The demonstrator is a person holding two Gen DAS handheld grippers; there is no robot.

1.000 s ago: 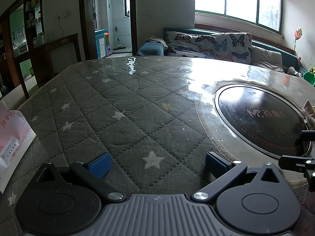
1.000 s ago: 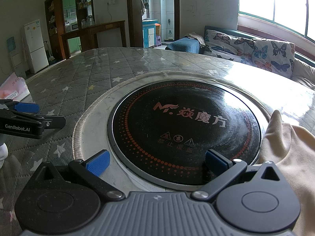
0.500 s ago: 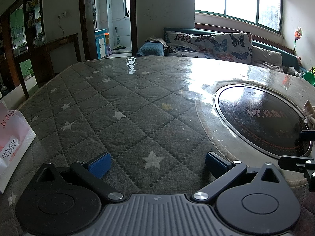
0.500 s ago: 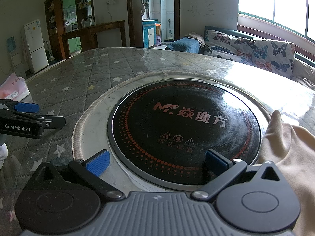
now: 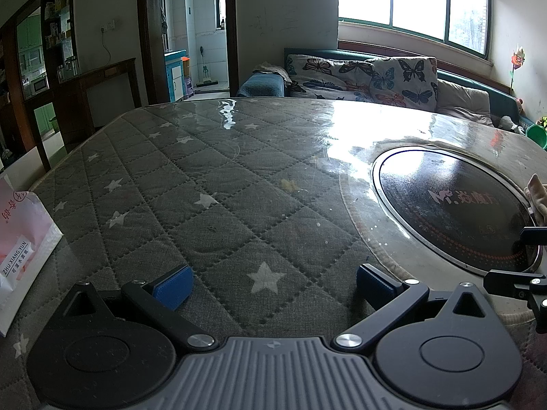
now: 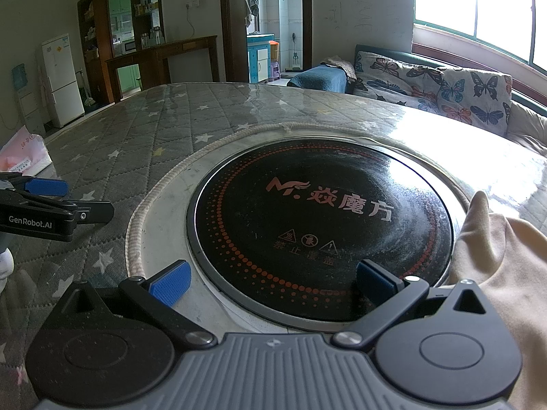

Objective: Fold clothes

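Observation:
A cream-coloured garment (image 6: 492, 270) lies bunched at the right of the table, its edge lapping the black round cooktop (image 6: 321, 218); a small corner of the garment (image 5: 537, 195) shows at the far right of the left wrist view. My right gripper (image 6: 273, 282) is open just above the cooktop's near rim, left of the cloth, holding nothing. My left gripper (image 5: 271, 285) is open over the grey star-quilted table cover (image 5: 191, 205), also empty. The left gripper (image 6: 51, 201) shows at the left edge of the right wrist view.
A white and pink paper bag (image 5: 20, 242) stands at the table's left edge. The cooktop (image 5: 454, 218) sits in a pale ring with a braided border (image 6: 164, 184). Beyond the table are a butterfly-print sofa (image 5: 369, 78), a doorway and a fridge (image 6: 63, 78).

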